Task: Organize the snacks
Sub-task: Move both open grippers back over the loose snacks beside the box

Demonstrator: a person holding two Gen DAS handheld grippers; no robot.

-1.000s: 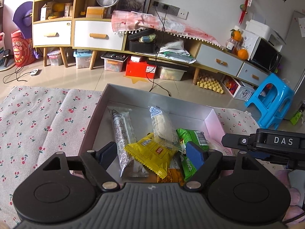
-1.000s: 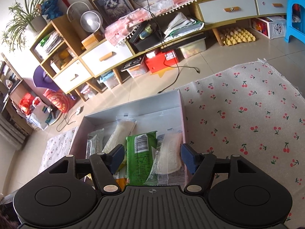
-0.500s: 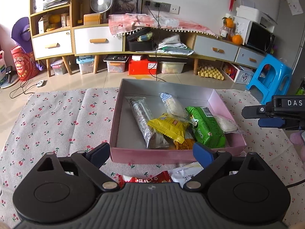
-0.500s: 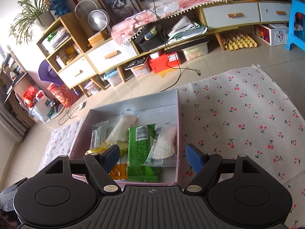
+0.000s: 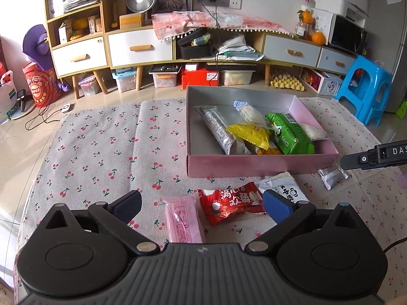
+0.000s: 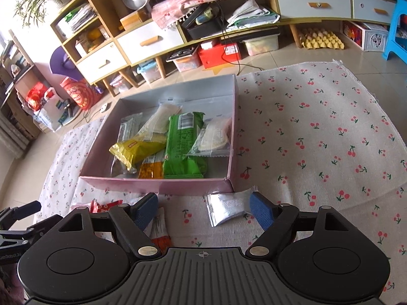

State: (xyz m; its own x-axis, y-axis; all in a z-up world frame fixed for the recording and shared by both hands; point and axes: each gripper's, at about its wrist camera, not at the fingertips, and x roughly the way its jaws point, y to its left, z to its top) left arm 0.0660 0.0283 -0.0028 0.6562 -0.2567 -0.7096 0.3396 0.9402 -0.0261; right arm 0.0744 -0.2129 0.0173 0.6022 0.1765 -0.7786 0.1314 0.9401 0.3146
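A pink box (image 5: pixel 262 164) on the cherry-print cloth holds several snacks, among them a yellow pack (image 5: pixel 249 134) and a green pack (image 5: pixel 290 133); the box also shows in the right wrist view (image 6: pixel 157 184). In front of it lie a pink bar (image 5: pixel 183 219), a red pack (image 5: pixel 230 202), a white pack (image 5: pixel 279 186) and a silver pack (image 5: pixel 332 175). My left gripper (image 5: pixel 201 207) is open above the pink bar and red pack. My right gripper (image 6: pixel 203 209) is open, the silver pack (image 6: pixel 227 207) just ahead between its fingers.
The cherry-print cloth (image 5: pixel 101 152) covers the low table; its edge drops to the tiled floor on the left. Beyond stand cabinets with drawers (image 5: pixel 140 48), storage bins and a blue stool (image 5: pixel 366 89). The right gripper's body (image 5: pixel 376 153) reaches in from the right.
Both grippers have pulled back from over the box toward the near side. The loose packs in front of the box have come into view. Both stay open.
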